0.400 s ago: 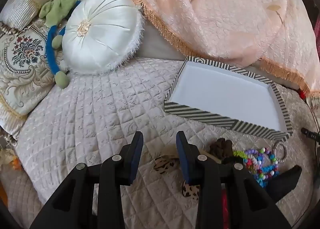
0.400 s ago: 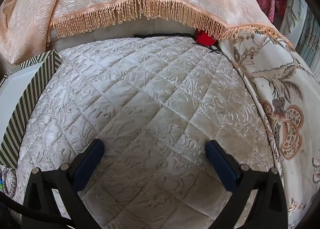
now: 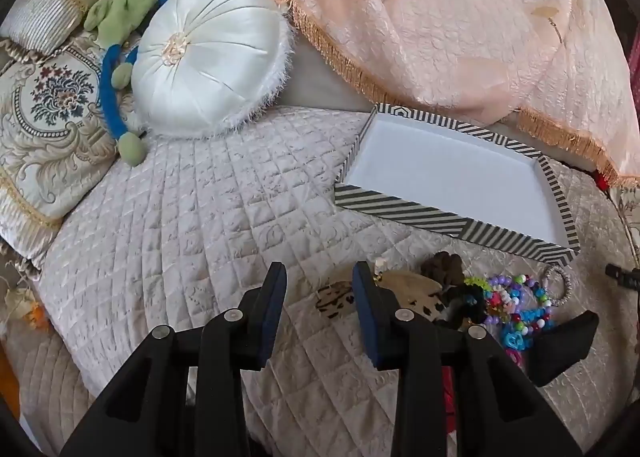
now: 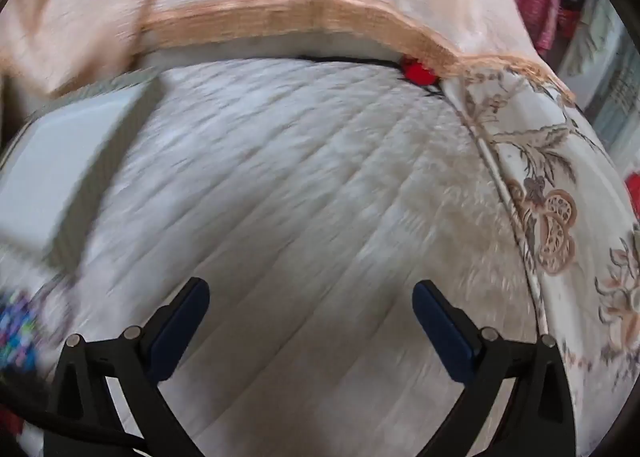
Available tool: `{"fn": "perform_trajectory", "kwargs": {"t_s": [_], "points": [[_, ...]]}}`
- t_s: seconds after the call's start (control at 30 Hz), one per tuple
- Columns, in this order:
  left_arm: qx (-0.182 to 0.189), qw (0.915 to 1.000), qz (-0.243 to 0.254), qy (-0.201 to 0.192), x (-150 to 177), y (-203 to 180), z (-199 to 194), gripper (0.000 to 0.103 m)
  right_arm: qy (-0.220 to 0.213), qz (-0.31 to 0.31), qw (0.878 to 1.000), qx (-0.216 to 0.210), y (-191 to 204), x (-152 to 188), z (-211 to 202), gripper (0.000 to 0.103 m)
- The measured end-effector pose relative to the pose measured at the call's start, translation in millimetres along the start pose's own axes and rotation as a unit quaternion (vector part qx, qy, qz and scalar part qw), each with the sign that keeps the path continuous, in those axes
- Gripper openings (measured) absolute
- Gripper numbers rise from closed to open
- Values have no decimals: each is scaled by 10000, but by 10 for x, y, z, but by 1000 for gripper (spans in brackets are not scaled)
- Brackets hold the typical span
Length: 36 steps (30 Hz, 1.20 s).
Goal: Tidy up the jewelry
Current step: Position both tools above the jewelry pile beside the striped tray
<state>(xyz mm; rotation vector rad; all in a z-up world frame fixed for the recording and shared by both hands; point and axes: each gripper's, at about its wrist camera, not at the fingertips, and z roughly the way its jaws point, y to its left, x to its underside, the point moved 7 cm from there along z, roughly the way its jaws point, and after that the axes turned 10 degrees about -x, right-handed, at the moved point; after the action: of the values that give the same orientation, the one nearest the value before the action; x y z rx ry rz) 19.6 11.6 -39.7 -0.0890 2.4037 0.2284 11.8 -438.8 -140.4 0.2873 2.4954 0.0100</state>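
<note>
Jewelry (image 3: 516, 309) waits lower right beside the tray (image 3: 452, 213); nothing sorted yet. My left hand-held gripper (image 3: 320, 285) gapes empty, right hand-held gripper (image 4: 311, 299) wide. Next I pinch one piece.

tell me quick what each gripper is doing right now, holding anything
left gripper: open, holding nothing
right gripper: wide open, holding nothing

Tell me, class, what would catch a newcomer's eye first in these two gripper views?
Probably the striped tray, white inside and with nothing in it, lying on the quilted bedspread right of centre. Just in front of it sits a bright heap of coloured bead jewelry, right of the open left gripper. The round white satin cushion at upper left also stands out.
</note>
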Motion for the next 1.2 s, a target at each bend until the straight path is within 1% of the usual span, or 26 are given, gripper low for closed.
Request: {"fn": "perform_trajectory", "kwargs": {"t_s": [0.1, 0.13, 0.27, 0.33, 0.47, 0.53, 0.63, 0.73, 0.8, 0.83, 0.93, 1.0, 1.1, 1.2], "points": [[-5, 10000, -7, -70, 30, -43, -53, 25, 23, -409, 9983, -410, 383, 136, -323, 103], [16, 10000, -5, -84, 48, -72, -75, 25, -4, -493, 9978, -449, 521, 182, -419, 103], [114, 9999, 52, -119, 91, -166, -157, 25, -258, -788, 9935, -779, 1061, 333, -844, 103], [155, 9997, 102, -139, 120, -222, -205, 25, -312, -861, 9926, -797, 1262, 375, -944, 103], [224, 9993, 181, -225, 151, -284, -300, 25, -679, -749, 9916, -807, 1571, 387, -1111, 103], [246, 9992, 209, -236, 157, -298, -324, 25, -653, -722, 9915, -861, 1663, 394, -1104, 103], [291, 9991, 189, -245, 163, -304, -351, 25, -637, -770, 9915, -834, 1729, 378, -1085, 103], [319, 9988, 221, -287, 168, -321, -379, 25, -671, -751, 9909, -888, 1711, 400, -1044, 103], [332, 9987, 227, -306, 169, -324, -393, 25, -767, -730, 9911, -805, 1680, 382, -1034, 103], [345, 9987, 227, -303, 173, -327, -394, 25, -853, -743, 9910, -717, 1640, 363, -1032, 103], [335, 9988, 224, -290, 180, -326, -385, 25, -1192, -770, 9898, -119, 1442, 273, -965, 103], [337, 9989, 222, -257, 194, -333, -375, 25, -1293, -717, 9890, 65, 1262, 229, -861, 103], [314, 9990, 227, -225, 204, -347, -349, 25, -1140, -464, 9924, 56, 1011, 214, -645, 103], [317, 9990, 242, -183, 216, -366, -320, 25, -829, -187, 9964, -1, 829, 246, -421, 103]]}}
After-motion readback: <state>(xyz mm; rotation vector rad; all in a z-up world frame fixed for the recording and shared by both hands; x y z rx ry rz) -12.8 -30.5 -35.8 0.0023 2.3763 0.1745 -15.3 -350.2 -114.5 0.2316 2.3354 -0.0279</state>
